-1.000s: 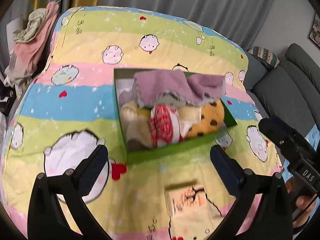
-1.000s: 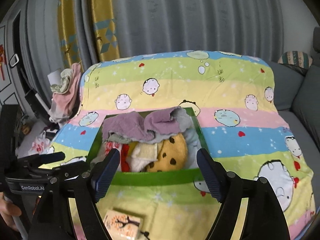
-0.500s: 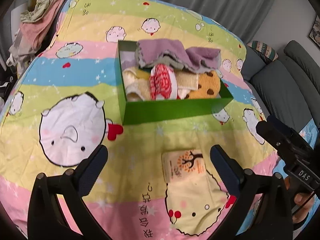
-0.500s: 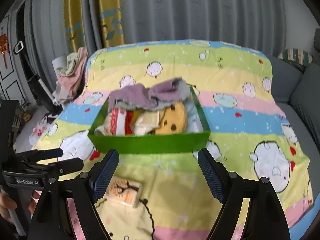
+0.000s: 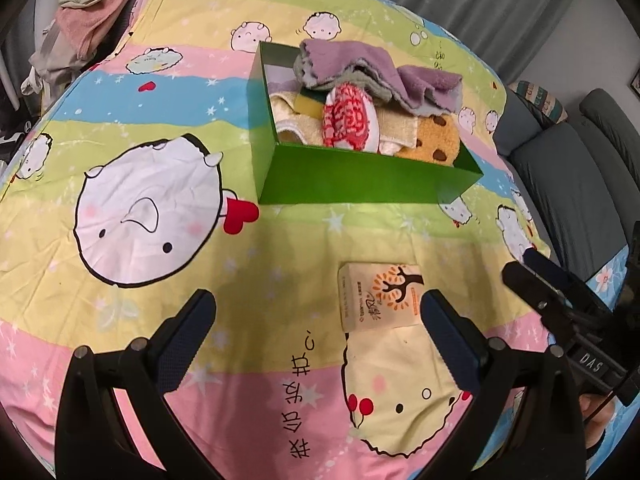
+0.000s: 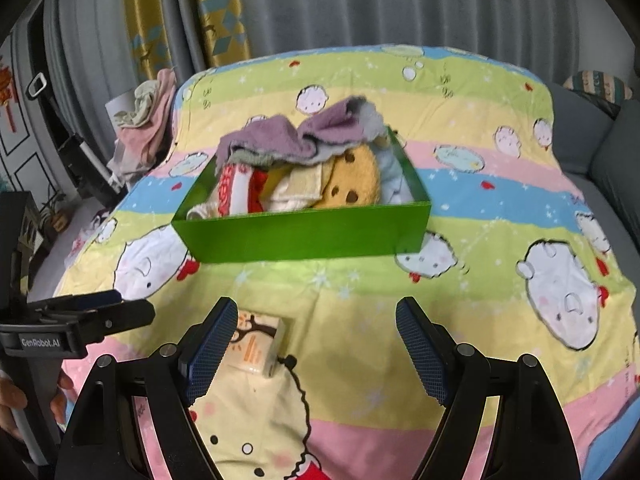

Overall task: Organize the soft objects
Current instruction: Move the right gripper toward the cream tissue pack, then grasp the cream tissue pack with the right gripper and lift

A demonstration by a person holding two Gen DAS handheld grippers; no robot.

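Observation:
A green box stands on the cartoon bedspread, packed with soft things: a purple towel, a red-and-white cloth, a cookie-shaped plush. In front of the box lies a small tissue pack with a tree print. My left gripper hovers open over the spread, the pack just inside its right finger. My right gripper is open too, with the pack partly behind its left finger. Neither holds anything.
The bedspread covers a mattress. Clothes are heaped at the far left corner. A grey sofa runs along the right. Curtains hang behind. A hand grips the left tool's handle.
Both grippers have sunk and pulled back from the green box, so the box sits farther off and the tissue pack has come up between the fingers. Both stayed open.

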